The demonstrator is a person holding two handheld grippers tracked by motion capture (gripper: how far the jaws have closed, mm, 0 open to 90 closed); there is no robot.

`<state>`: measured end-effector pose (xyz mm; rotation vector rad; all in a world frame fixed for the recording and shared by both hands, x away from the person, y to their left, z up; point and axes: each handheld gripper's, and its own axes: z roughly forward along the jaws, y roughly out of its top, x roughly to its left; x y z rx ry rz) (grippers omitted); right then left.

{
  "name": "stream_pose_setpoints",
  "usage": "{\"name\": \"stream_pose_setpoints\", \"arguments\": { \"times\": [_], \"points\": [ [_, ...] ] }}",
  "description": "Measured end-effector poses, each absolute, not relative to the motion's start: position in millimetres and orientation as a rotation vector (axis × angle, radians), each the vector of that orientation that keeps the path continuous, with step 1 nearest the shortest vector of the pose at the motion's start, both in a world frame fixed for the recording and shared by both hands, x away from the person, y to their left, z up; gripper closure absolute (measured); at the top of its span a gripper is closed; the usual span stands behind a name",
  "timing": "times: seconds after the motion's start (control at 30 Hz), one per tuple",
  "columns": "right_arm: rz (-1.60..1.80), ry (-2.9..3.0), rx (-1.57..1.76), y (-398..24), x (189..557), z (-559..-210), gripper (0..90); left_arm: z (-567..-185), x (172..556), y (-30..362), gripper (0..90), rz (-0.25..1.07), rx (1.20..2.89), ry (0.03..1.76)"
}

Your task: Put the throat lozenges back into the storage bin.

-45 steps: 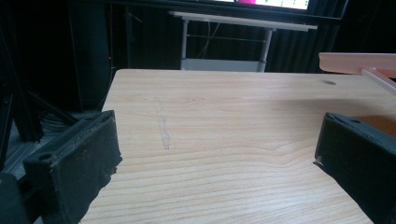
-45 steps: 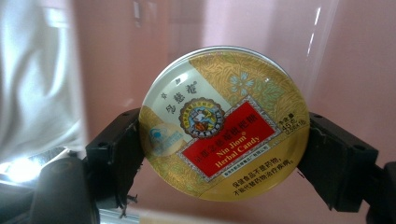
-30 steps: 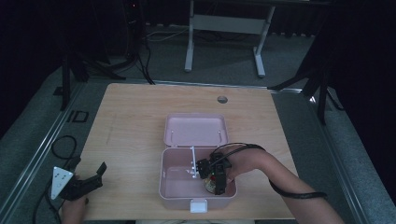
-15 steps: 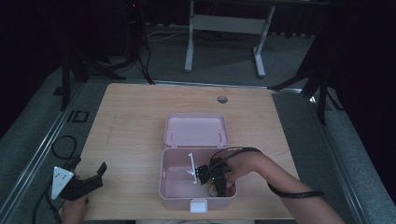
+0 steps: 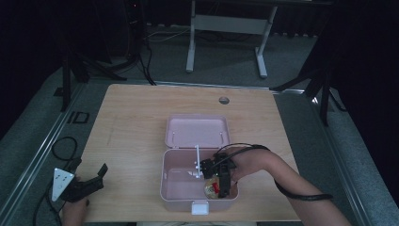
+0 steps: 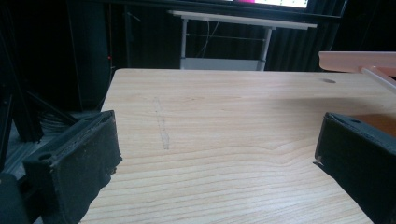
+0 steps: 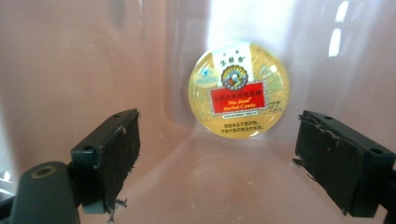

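A pink box (image 5: 181, 188) is sitting on the wooden worktop (image 5: 131, 127), near the edge closest to the person. Its lid (image 5: 197, 131) is lying open and flat behind it, still joined to the box.

The right gripper (image 5: 222, 181) is reaching down into the right part of the box. Its jaws are spread wide apart and are gripping nothing. A round gold tin (image 7: 238, 87) with a red label is lying in the box, in the corner on the right side close to the person. In the right gripper view the tin is showing between the two jaws and a bit past them, and the jaws are not touching it. In the high view the tin (image 5: 210, 189) is peeking out just beside the gripper. The person's right hand (image 5: 247, 162) is holding the gripper from the right.

The left gripper (image 5: 87, 185) is resting at the near left corner of the worktop, well apart from the box. Its jaws are also spread wide, with only bare wood between them. The person's left hand (image 5: 74, 209) is holding it from below.
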<state>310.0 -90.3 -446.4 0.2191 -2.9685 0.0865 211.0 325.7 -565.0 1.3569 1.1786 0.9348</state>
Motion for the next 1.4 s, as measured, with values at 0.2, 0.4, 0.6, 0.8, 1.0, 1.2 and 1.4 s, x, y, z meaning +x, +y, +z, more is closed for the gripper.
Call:
{"name": "stream_pose_setpoints", "arguments": {
  "times": [0.2, 0.4, 0.6, 0.8, 1.0, 1.2, 1.4],
  "points": [
    [-0.071, -3.003, 0.193, -111.1, 307.8, -413.9, 12.9, -565.0, 211.0, 325.5, 0.3, 0.936, 1.356, 1.179],
    [-0.236, -3.055, 0.136, -146.1, 311.9, -384.8, 13.1, -565.0, 211.1, 325.3, 0.3, 0.939, 1.357, 1.180],
    [-0.358, -3.105, 0.022, -191.2, 316.7, -378.4, 13.2, -565.0, 211.2, 325.2, 0.3, 0.940, 1.359, 1.181],
    [-0.436, -3.089, -0.129, -229.0, 325.4, -404.1, 13.3, -565.1, 210.9, 325.1, 0.3, 0.943, 1.359, 1.179],
    [-0.602, -3.129, -0.306, -262.1, 335.0, -439.9, 13.2, -565.0, 211.0, 325.1, 0.3, 0.943, 1.360, 1.180],
    [-0.767, -3.185, -0.560, -288.5, 350.0, -483.8, 12.8, -565.0, 211.0, 325.1, 0.3, 0.943, 1.360, 1.182],
    [-1.029, -3.173, -0.849, -306.1, 360.0, -517.3, 12.4, -565.0, 211.1, 325.2, 0.3, 0.943, 1.361, 1.182]
  ]
}}
